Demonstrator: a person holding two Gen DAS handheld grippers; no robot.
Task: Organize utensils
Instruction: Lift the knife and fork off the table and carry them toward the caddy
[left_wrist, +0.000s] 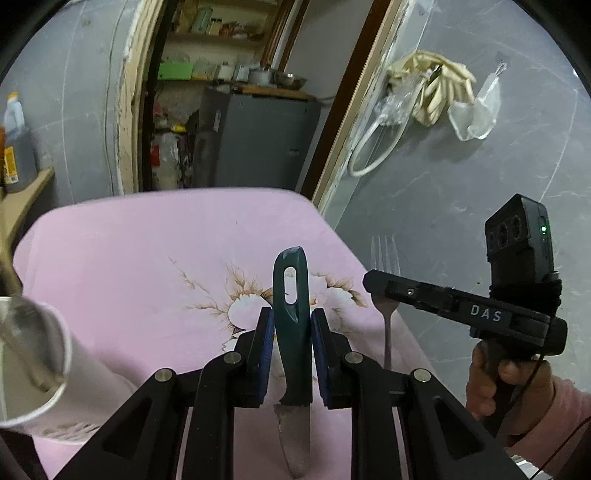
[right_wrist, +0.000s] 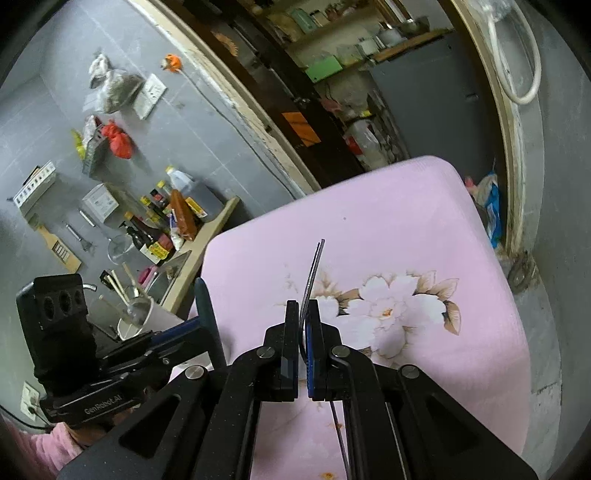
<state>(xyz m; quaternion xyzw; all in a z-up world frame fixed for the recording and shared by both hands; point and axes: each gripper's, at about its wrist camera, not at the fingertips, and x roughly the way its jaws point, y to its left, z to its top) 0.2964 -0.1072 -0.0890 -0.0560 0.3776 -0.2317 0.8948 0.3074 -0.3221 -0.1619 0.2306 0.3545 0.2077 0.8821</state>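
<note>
My left gripper (left_wrist: 293, 321) is shut on a knife (left_wrist: 291, 295) with a dark green handle. The handle points away from me and the steel blade points back toward the camera, above the pink flowered tablecloth (left_wrist: 147, 258). My right gripper (right_wrist: 303, 310) is shut on a metal fork (right_wrist: 314, 269), seen edge-on with its tines forward. In the left wrist view the right gripper (left_wrist: 373, 284) hangs at the right with the fork (left_wrist: 386, 254) upright in it. A white cup (left_wrist: 37, 369) holding a spoon stands at the table's left edge. The cup (right_wrist: 138, 321), the left gripper (right_wrist: 195, 325) and the knife (right_wrist: 205, 306) show in the right wrist view.
A wooden shelf (right_wrist: 207, 236) with several sauce bottles (right_wrist: 159, 221) runs along the grey wall left of the table. Behind the table is a doorway with a grey cabinet (left_wrist: 258, 140). Bags and gloves (left_wrist: 436, 88) hang on the right wall. A hand in a pink sleeve (left_wrist: 517, 391) holds the right gripper.
</note>
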